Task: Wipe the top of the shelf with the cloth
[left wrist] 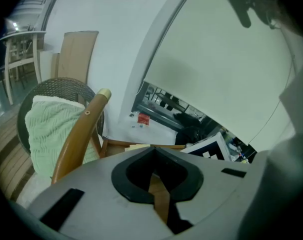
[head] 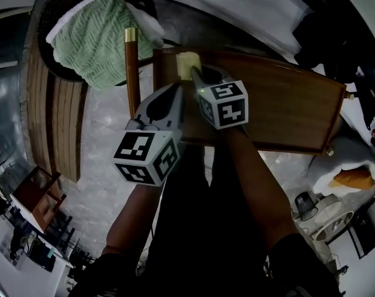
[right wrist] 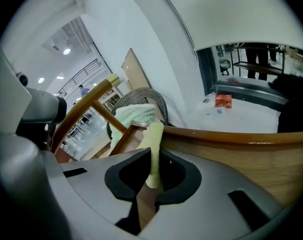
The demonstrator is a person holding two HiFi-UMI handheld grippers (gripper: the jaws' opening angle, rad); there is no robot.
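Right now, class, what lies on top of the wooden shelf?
On the shelf, a pale yellow cloth lies at one corner, pinched by the right gripper. That gripper's marker cube covers some of the top beside it.

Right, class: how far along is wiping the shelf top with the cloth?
Done: the right gripper is shut on the cloth. In hand: the cloth is at one corner of the shelf top. Left: probably wiping the rest of the board. The left gripper is shut, empty.
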